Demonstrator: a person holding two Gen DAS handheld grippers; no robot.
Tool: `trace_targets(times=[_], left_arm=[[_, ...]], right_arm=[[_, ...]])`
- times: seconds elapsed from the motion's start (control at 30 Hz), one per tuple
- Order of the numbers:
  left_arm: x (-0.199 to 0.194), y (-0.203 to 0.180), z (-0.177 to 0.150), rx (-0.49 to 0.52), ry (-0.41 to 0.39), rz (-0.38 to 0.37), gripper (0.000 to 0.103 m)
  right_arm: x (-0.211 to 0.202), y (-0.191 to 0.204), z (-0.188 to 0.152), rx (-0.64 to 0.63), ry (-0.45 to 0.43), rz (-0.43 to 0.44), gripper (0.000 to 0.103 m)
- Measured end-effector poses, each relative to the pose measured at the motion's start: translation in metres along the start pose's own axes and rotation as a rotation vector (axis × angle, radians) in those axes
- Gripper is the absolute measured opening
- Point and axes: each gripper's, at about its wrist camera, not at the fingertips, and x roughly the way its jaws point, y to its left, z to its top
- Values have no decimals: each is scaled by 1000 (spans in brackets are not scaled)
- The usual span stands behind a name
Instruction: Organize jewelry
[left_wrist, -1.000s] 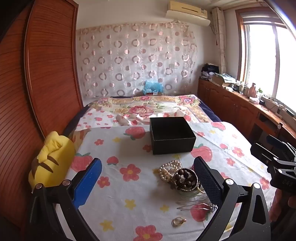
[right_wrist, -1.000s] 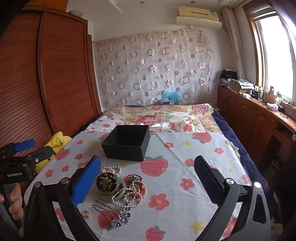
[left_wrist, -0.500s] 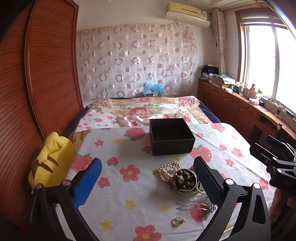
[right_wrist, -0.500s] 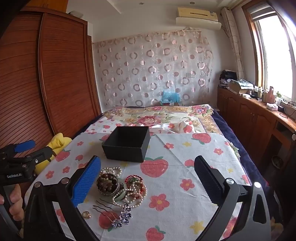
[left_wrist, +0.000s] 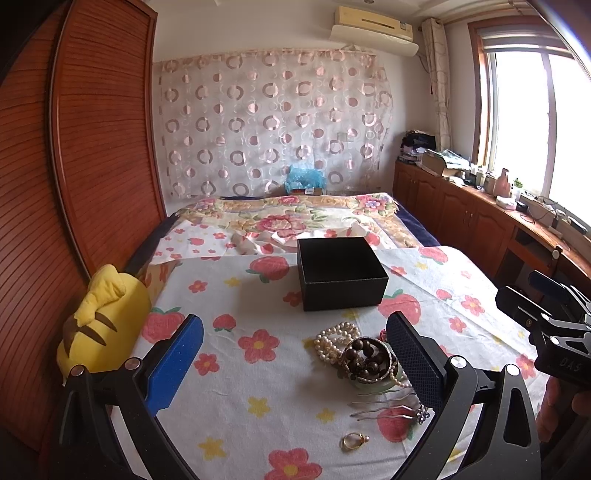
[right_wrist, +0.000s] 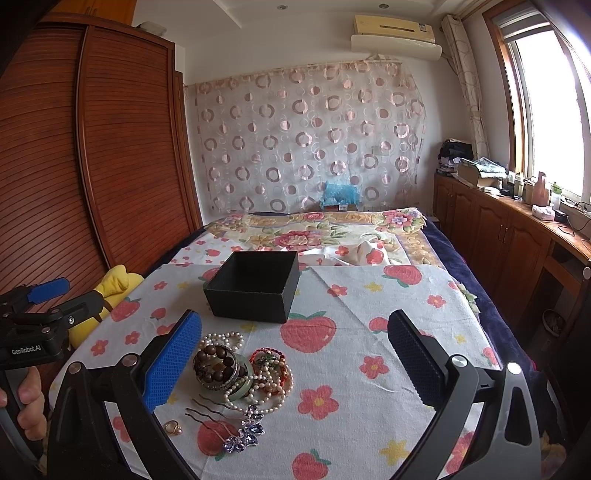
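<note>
Nothing has shifted: both grippers (left_wrist: 293, 362) (right_wrist: 295, 360) stay spread wide and empty, jewelry pile (right_wrist: 243, 373) beneath, black box (right_wrist: 255, 291) ahead, unfilled

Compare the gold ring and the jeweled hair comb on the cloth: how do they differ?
The gold ring is a small closed loop with a pale stone; the hair comb is longer, with thin metal prongs and a blue-purple jeweled flower end. The gold ring lies alone nearest the camera edge; the hair comb lies right against the bead pile. Both lie flat on the strawberry-print cloth, outside the black box.
</note>
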Motion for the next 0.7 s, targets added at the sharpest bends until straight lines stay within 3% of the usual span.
trace_targets(times=[0.7], left_arm=[[0, 0, 0, 1, -6, 0, 96]], right_arm=[[1, 0, -1, 1, -1, -1, 102]])
